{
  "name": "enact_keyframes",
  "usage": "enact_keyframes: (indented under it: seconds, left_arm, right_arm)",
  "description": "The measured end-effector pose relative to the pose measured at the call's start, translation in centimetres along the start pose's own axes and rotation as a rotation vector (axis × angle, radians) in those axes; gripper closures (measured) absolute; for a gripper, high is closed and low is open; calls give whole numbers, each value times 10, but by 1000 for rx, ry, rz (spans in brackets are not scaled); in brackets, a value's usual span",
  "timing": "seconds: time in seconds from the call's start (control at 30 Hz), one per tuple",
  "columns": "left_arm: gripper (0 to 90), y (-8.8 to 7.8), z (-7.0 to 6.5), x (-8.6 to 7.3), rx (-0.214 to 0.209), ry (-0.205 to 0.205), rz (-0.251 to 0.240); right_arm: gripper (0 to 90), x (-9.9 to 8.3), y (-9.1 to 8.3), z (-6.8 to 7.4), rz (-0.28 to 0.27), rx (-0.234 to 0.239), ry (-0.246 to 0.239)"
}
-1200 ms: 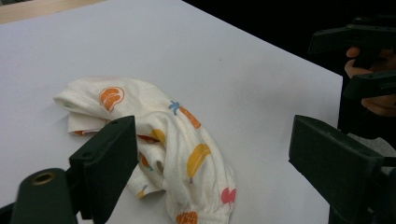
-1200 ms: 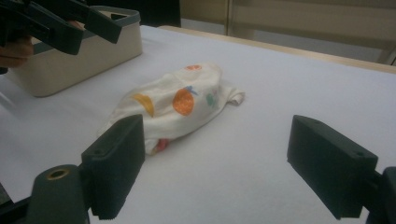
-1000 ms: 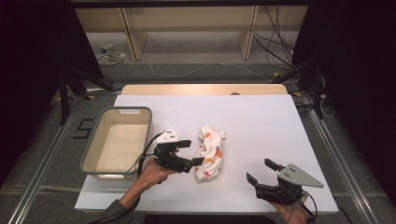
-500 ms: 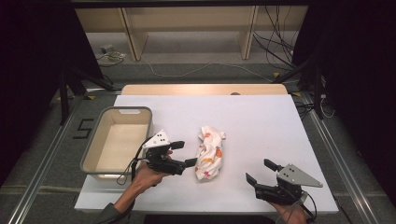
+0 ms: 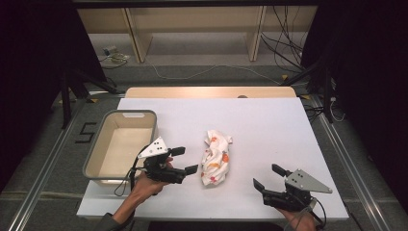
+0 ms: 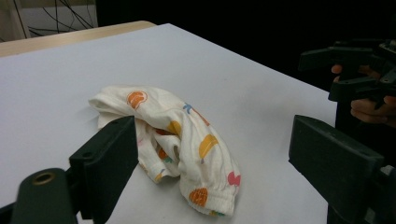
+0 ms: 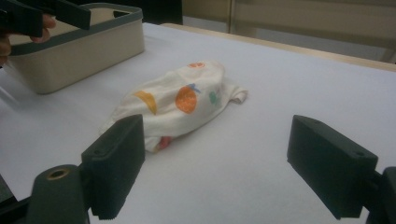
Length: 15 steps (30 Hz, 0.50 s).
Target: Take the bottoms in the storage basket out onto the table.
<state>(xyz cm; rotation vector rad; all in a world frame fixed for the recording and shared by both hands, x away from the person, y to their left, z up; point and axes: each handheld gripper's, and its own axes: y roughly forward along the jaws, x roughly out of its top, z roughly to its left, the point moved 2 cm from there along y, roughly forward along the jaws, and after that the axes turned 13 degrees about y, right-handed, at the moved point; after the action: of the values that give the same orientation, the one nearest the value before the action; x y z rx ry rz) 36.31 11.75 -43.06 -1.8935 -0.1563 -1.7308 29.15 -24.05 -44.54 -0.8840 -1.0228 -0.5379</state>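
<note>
On the white table [image 5: 269, 120], near its middle, lying crumpled: a cream cloth [image 5: 215, 158] printed with orange, yellow and blue shapes, resting flat on the sheet and touching nothing else. Just to its left in the high view, hovering with jaws spread wide and gripping nothing: the left gripper [image 5: 184, 160], pointing toward the cloth, its tips near the cloth's edge but apart from it. In the left gripper view, showing between the two black jaws: the cloth [image 6: 173, 140], close in front, not pinched. Beyond the left gripper, standing at the table's left side: a beige bin [image 5: 120, 144] with a grey rim, sitting upright, well clear of the cloth. At the near right corner, waiting low over the table: the right gripper [image 5: 269, 177], jaws likewise spread and holding nothing, well apart from the cloth. In the right gripper view, lying ahead between the open jaws but farther off: the cloth [image 7: 180, 100], with the bin [image 7: 79, 49] behind it on the left.
</note>
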Motion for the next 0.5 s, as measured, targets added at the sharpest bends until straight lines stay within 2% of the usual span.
enact_keyframes:
  seconds: [0.5]
  left_arm:
    - [152,-13,-1,-6,18,-14,-19]
  right_arm:
    - [200,0,0,0,-3,-2,-4]
